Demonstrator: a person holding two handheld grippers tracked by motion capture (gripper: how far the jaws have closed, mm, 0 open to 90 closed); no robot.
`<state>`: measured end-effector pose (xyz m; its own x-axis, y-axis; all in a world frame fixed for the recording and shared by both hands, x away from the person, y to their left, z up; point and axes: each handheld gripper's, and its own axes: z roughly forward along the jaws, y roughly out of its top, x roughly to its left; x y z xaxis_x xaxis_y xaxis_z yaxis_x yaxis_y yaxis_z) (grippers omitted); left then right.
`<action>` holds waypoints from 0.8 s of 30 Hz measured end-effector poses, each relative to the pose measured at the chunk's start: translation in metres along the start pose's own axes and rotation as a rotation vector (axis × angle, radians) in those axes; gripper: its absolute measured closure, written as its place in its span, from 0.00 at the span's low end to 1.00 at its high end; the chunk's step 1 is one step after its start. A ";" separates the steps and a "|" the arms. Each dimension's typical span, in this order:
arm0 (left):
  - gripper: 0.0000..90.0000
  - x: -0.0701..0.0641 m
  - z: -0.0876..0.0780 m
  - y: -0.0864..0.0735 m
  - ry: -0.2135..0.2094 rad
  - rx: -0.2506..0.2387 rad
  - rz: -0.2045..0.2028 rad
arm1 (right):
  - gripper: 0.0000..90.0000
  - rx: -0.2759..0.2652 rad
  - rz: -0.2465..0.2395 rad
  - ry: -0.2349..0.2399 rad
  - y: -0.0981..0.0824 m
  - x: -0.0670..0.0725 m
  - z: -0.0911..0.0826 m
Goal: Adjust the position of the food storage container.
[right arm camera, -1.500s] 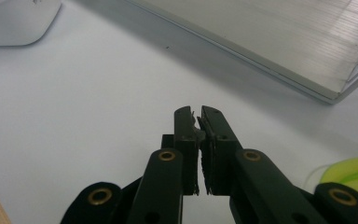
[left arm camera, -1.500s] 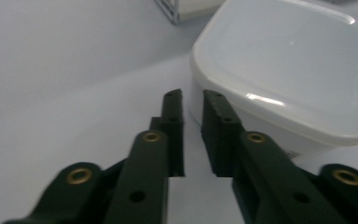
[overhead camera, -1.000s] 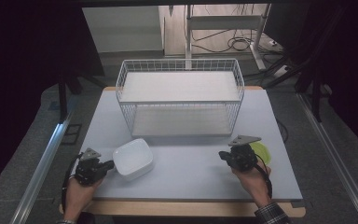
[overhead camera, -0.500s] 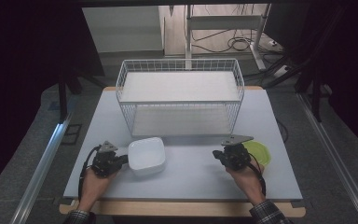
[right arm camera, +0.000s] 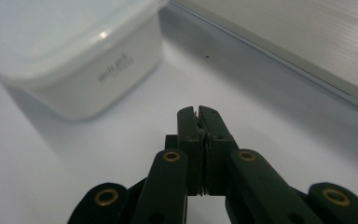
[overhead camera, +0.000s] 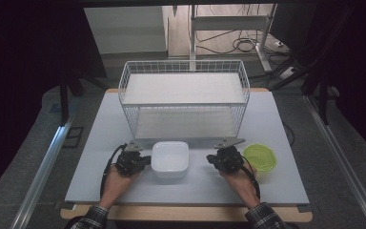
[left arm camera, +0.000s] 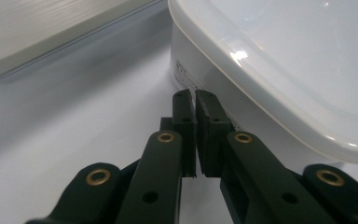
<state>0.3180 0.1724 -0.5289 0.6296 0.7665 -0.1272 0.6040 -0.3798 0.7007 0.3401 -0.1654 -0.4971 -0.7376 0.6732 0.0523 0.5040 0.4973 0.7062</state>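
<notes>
Near the table's (overhead camera: 286, 143) front edge, closed left gripper (overhead camera: 143, 161) nudges the white container (overhead camera: 170, 157) rightward toward the closed, empty right gripper (overhead camera: 211, 160).

White box (overhead camera: 170, 157) – green lid (overhead camera: 259, 157)

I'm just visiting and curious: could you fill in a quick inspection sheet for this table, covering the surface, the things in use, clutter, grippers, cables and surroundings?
Surface: pale grey table top on a wooden board, clean.
Job's things: white lidded container near the front edge, between the two grippers; wire basket behind it, nothing inside.
Clutter: green round lid to the right of the right hand.
Grippers: left gripper shut, tips at the container's left side; right gripper shut, short of its right side.
Cables: black cable loops beside the left wrist.
Surroundings: dark room, floor cables beyond the table.
</notes>
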 end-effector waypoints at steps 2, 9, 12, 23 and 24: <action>0.97 -0.005 0.005 0.003 -0.012 0.005 0.012 | 0.99 -0.012 0.022 0.015 0.000 0.000 0.004; 0.97 -0.022 0.015 0.010 -0.050 0.005 0.040 | 0.99 -0.042 0.047 0.024 0.002 0.002 0.005; 0.97 -0.027 0.017 0.011 -0.058 0.003 0.054 | 0.99 -0.044 0.057 0.035 0.001 0.000 0.005; 0.98 -0.034 0.016 0.011 -0.046 -0.003 0.067 | 0.99 -0.003 0.040 0.026 -0.004 0.010 0.000; 0.97 -0.034 0.015 0.011 -0.046 -0.007 0.066 | 0.99 -0.002 0.042 0.027 -0.004 0.010 0.000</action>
<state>0.3110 0.1341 -0.5275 0.6897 0.7152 -0.1132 0.5575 -0.4247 0.7133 0.3303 -0.1607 -0.4993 -0.7275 0.6786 0.1013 0.5340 0.4673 0.7046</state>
